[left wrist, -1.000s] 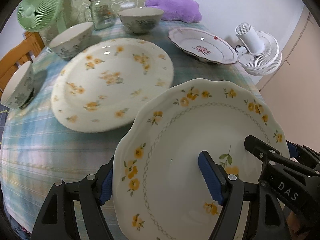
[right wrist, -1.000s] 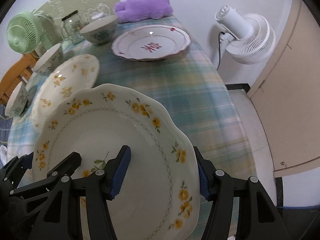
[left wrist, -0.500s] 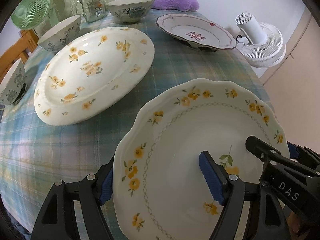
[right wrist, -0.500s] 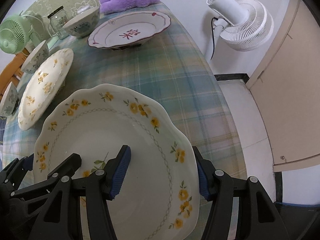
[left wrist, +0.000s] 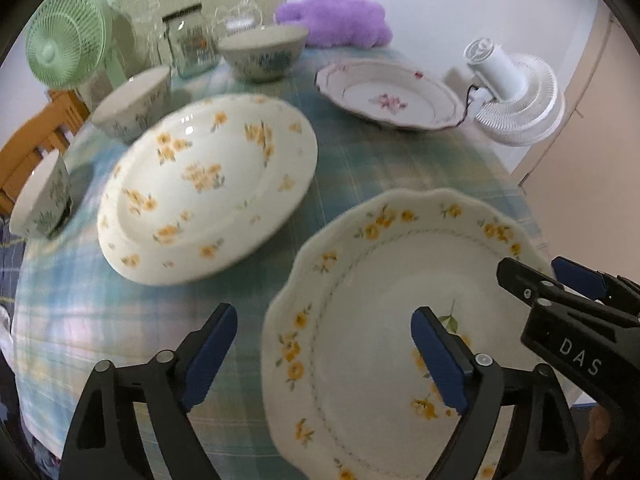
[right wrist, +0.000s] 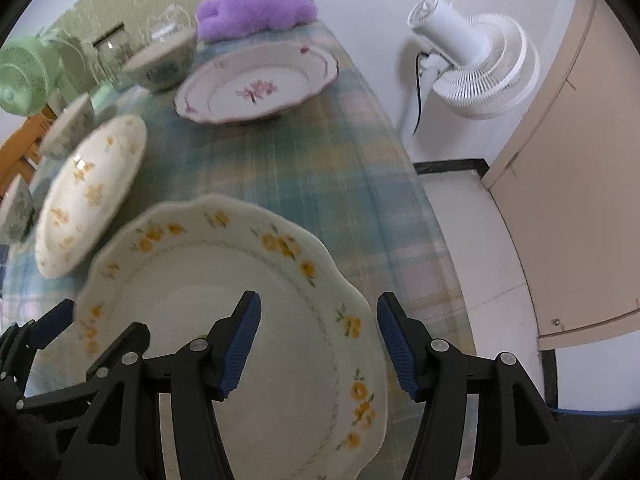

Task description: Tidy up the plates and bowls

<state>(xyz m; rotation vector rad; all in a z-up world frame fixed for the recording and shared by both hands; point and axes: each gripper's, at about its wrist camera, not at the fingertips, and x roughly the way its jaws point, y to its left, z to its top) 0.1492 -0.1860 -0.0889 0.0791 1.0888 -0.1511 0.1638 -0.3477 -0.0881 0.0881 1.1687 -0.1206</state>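
Observation:
A scalloped plate with yellow flowers [left wrist: 384,304] [right wrist: 224,280] lies at the near table edge. My left gripper [left wrist: 324,354] is open, its jaws spread to either side of the plate's left rim, with a visible gap. My right gripper [right wrist: 318,346] is open, its jaws astride the plate's right rim, also with gaps. A large oval yellow-flower plate [left wrist: 208,184] [right wrist: 88,192] lies beyond on the left. A pink-flower plate [left wrist: 386,96] [right wrist: 256,84] sits at the back. Three bowls [left wrist: 264,52] [left wrist: 132,104] [left wrist: 40,200] line the back left.
A plaid cloth covers the table [left wrist: 360,160]. A green fan [left wrist: 68,44], a glass jar [left wrist: 188,44] and a purple plush [left wrist: 332,20] stand at the back. A white floor fan [right wrist: 476,68] stands off the right edge. A wooden chair [left wrist: 32,152] is at left.
Both grippers have opened off the scalloped plate's rims; it now rests on the table. The views have shifted, with motion blur.

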